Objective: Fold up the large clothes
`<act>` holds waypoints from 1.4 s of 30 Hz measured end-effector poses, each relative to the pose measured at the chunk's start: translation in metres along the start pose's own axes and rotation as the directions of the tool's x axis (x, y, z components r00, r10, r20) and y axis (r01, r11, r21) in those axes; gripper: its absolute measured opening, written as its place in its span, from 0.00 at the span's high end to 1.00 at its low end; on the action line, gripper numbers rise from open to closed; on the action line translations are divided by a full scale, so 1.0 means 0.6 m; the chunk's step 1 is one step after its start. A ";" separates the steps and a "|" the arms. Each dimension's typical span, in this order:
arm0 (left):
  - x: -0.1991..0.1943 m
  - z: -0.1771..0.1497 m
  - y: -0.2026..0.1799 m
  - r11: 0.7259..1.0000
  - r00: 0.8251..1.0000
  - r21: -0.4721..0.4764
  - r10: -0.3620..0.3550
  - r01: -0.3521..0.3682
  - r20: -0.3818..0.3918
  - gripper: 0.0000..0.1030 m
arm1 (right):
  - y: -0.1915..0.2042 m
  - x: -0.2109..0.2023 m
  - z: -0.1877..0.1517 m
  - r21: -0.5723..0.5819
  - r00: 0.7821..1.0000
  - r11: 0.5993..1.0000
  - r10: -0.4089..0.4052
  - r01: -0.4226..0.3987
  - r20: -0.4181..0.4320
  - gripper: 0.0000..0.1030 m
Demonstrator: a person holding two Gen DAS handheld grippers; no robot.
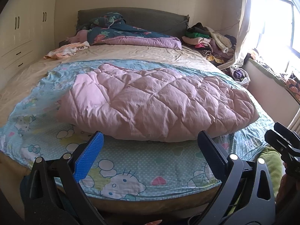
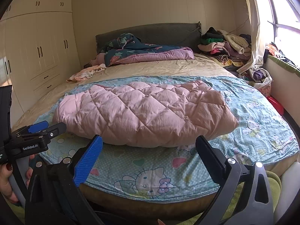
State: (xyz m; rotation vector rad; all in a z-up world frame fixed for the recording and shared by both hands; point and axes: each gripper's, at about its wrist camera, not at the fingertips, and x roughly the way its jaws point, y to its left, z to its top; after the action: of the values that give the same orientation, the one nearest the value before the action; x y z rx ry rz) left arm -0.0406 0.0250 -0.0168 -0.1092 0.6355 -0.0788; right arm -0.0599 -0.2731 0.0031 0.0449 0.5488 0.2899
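A wide bed (image 1: 131, 54) fills the room, its beige sheet bare across the far half. At the far end stands a dark grey headboard (image 1: 150, 18), and cream wardrobes (image 1: 24, 30) line the left wall. A light blue cartoon-print sheet (image 1: 131, 168) is spread over the near half of the bed, reaching the near edge. On it lies the pink quilted comforter (image 1: 150, 101), folded into a thick, puffy bundle that runs left to right across the middle of the blue sheet, its near edge close to the gripper fingers in both views. Against the headboard sits a rumpled dark floral duvet (image 1: 120, 31) with a purple lining. A pile of mixed clothes (image 1: 210, 37) is heaped at the far right corner, beside a pale curtain (image 1: 243, 28) and a bright window. A small peach garment (image 1: 65, 51) lies on the beige sheet at the far left.

The left gripper (image 1: 150, 150) hovers over the near edge of the bed, fingers spread wide and holding nothing. The right gripper (image 2: 150, 153) is likewise spread wide and empty, just to the right of the left one. A hand (image 2: 7, 183) grasps the left gripper's handle at the near left of the right wrist view.
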 end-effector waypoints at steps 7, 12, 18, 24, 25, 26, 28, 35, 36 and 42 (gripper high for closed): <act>-0.002 0.001 0.002 1.000 1.000 -0.001 0.006 -0.006 0.000 0.09 | 0.000 0.000 0.000 0.000 1.000 1.000 0.001 -0.001 0.000 0.04; -0.002 0.001 0.001 1.000 1.000 0.002 0.005 -0.005 0.001 0.09 | 0.001 -0.001 0.000 0.000 1.000 1.000 -0.002 0.002 0.002 0.04; -0.002 0.002 0.002 1.000 1.000 0.004 0.006 -0.006 0.001 0.09 | 0.002 -0.002 -0.001 0.000 1.000 1.000 -0.005 0.005 0.001 0.04; -0.003 0.002 0.001 1.000 1.000 0.003 0.008 -0.008 0.000 0.09 | 0.002 -0.001 -0.001 0.002 1.000 1.000 -0.003 0.003 -0.001 0.04; -0.003 0.002 0.001 1.000 1.000 0.003 0.008 -0.008 0.002 0.09 | 0.001 -0.001 -0.001 0.002 1.000 1.000 -0.002 0.002 0.000 0.04; -0.003 0.002 0.002 1.000 1.000 0.005 0.008 -0.008 0.002 0.09 | 0.001 -0.001 -0.001 0.002 1.000 1.000 0.000 0.000 0.000 0.04; -0.003 0.002 0.001 1.000 1.000 0.004 0.009 -0.009 0.002 0.09 | 0.002 -0.001 -0.001 0.001 1.000 1.000 -0.003 0.003 0.001 0.04; -0.003 0.002 0.006 1.000 1.000 0.002 0.009 -0.009 0.004 0.09 | 0.002 -0.001 0.000 0.000 1.000 1.000 -0.001 0.001 -0.001 0.04; -0.003 0.002 0.006 1.000 1.000 0.005 0.009 -0.009 0.003 0.09 | 0.001 -0.001 0.000 0.000 1.000 1.000 0.000 0.000 -0.001 0.04; -0.003 0.002 0.004 1.000 1.000 0.004 0.011 -0.011 0.005 0.09 | 0.002 -0.001 -0.001 -0.001 1.000 1.000 -0.003 0.003 0.000 0.04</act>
State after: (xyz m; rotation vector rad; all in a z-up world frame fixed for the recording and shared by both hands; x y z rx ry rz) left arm -0.0413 0.0279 -0.0148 -0.1021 0.6307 -0.0696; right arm -0.0610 -0.2719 0.0033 0.0430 0.5489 0.2875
